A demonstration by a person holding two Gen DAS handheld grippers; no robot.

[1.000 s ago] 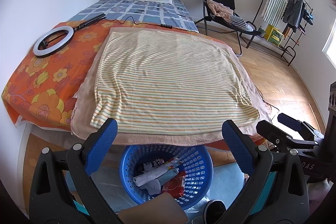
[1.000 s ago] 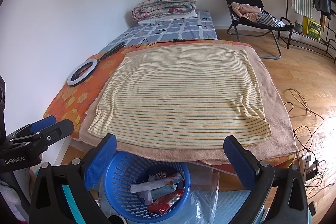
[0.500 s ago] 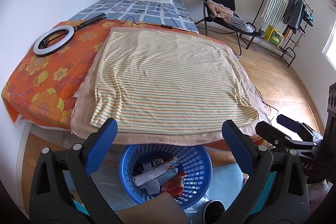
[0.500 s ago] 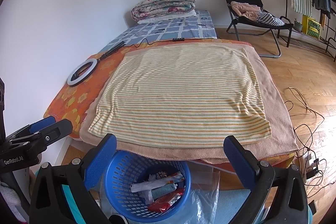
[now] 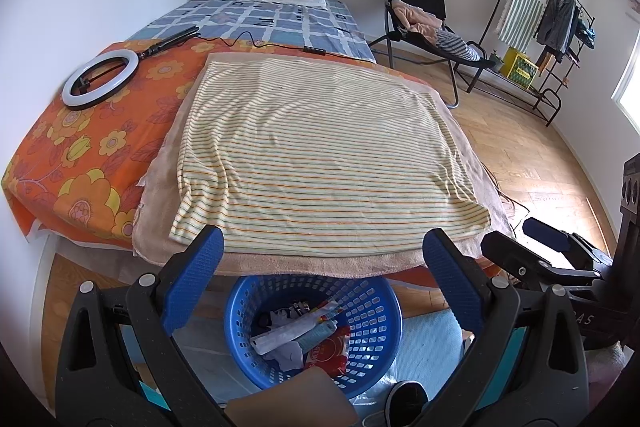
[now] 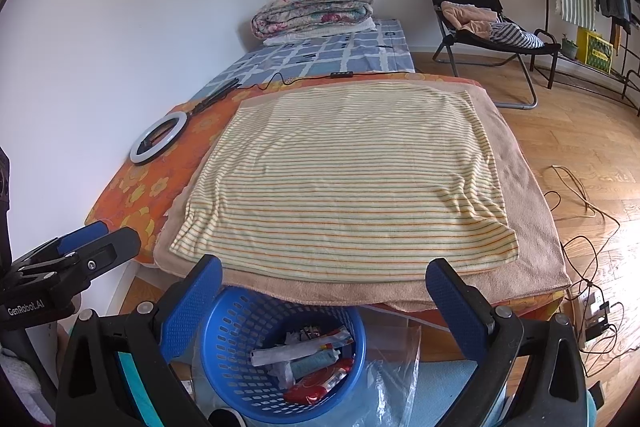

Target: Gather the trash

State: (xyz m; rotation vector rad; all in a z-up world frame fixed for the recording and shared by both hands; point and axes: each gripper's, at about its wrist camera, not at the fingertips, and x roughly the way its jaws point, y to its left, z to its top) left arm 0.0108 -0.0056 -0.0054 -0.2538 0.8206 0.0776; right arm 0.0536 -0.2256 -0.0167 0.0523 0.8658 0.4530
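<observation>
Nothing moved: round perforated plastic basket holds crumpled wrappers.

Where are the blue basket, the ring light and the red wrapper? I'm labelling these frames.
blue basket (image 5: 374, 311), left wrist view, inner mesh wall.
ring light (image 5: 100, 79), left wrist view, white ring's near-right rim.
red wrapper (image 6: 316, 387), right wrist view, its middle, inside the basket.

My left claw hangs wide apart and empty above a blue basket of wrappers on the floor, at the foot of a bed covered by a striped blanket.
</observation>
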